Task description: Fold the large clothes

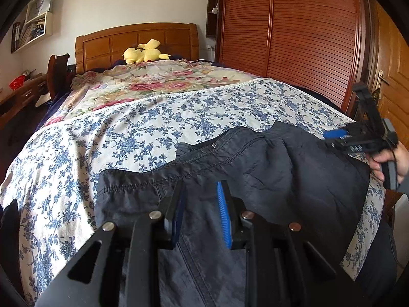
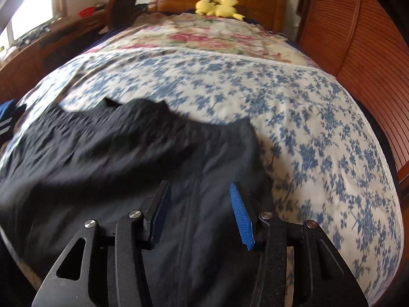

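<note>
Dark trousers point(image 1: 268, 168), thin, limp and light, sprawl low in frame on the bed point(image 1: 143, 128). The left hand-held gripper point(image 1: 202, 199) pinches their waistband; the right hand-held gripper point(image 2: 199, 204) hangs apart, gripping nothing. The hemmed waistband edge looks best to grasp.

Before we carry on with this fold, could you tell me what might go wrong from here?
1. The dark trousers hang over the near edge of the bed; they could slide off.
2. The right gripper is open with nothing between its pads, so only the left gripper is at the cloth, and whether it grips is unclear.
3. The waistband is rumpled, so creases may get folded in.
</note>
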{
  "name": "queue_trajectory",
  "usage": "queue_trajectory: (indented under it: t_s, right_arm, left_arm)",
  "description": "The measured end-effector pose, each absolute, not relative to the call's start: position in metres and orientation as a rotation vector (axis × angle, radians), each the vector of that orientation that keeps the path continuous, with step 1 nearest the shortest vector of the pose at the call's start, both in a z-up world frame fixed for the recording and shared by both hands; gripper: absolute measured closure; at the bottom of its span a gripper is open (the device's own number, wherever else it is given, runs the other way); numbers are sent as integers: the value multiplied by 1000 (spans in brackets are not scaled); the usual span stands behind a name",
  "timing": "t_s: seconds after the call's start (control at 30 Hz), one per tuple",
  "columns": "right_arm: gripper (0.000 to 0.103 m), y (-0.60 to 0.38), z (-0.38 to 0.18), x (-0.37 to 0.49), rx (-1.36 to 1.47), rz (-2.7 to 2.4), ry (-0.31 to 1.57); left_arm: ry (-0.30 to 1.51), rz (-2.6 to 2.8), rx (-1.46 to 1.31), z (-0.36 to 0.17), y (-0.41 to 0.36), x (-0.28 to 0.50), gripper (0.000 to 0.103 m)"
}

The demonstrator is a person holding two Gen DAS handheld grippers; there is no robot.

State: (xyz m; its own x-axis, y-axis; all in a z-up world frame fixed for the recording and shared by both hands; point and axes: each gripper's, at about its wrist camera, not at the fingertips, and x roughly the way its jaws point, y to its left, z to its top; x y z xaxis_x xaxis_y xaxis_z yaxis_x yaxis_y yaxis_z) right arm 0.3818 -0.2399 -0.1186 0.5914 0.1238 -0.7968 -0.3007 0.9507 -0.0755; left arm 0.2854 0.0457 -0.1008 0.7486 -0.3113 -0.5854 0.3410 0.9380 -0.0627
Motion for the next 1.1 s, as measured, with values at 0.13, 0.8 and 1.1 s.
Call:
queue_trajectory:
  t_s: [0.13,0.8,1.1]
  right_arm:
    - [55,-246,-120,351,-227,265,924]
    - [54,-312,-160,314,-180,154,993]
    - [54,-275,-118,287,-199,274,850]
  left_arm:
    - [627,-363,63,-100,39,280,80]
    - [590,-398,78,-93,3,252,79]
    - [644,-390,55,-106,1,204,71]
